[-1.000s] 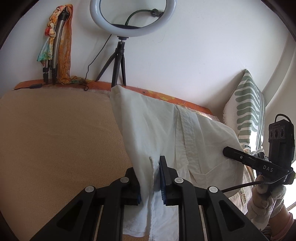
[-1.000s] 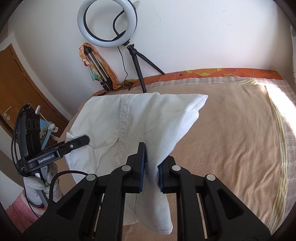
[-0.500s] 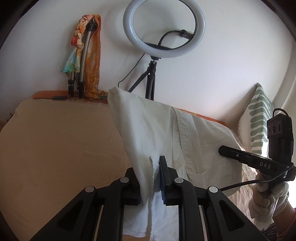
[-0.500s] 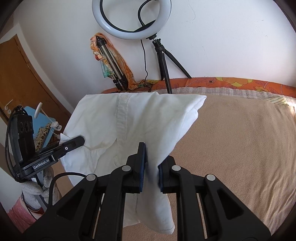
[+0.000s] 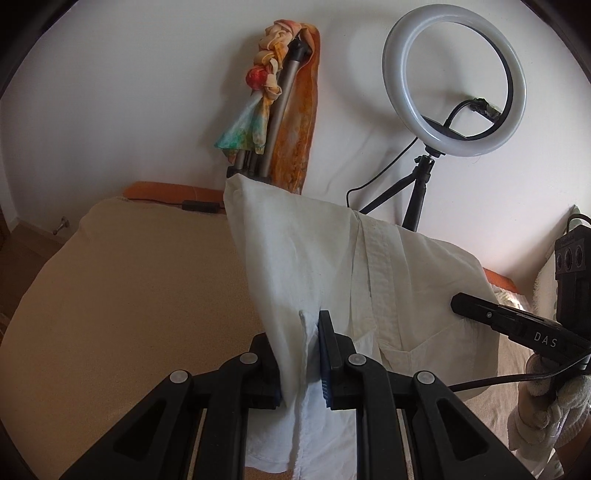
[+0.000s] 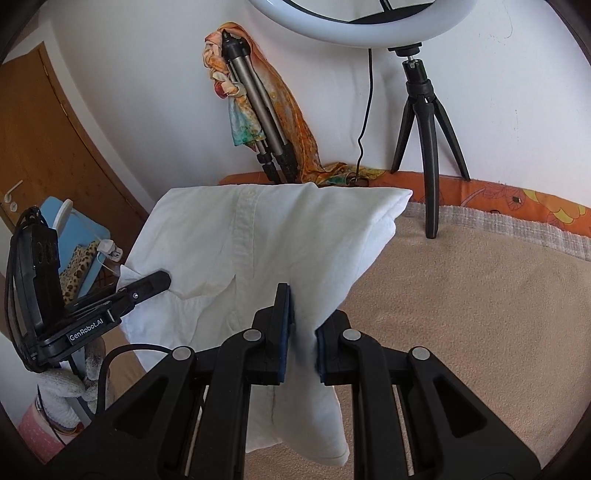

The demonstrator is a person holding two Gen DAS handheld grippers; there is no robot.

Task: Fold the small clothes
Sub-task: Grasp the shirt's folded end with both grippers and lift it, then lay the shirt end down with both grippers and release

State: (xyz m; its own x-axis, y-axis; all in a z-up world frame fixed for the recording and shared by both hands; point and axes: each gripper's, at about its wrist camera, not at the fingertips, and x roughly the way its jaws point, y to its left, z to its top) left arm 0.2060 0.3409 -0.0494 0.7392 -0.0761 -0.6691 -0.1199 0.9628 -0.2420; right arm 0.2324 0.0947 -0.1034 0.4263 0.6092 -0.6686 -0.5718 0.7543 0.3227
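With the left tool [image 5: 312, 354] and right tool [image 6: 301, 332] each clamped on the white shirt [image 5: 332, 266], its slack hem below them may bunch on the bed [image 6: 480, 314].

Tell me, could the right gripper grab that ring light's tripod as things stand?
Probably not: the right gripper is shut on the white shirt, which hangs between it and the tripod.

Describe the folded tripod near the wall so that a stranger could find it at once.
Start at the white wall behind the bed. Left of the ring light leans a folded tripod. Unlike the black stand, it is grey and draped with an orange scarf.
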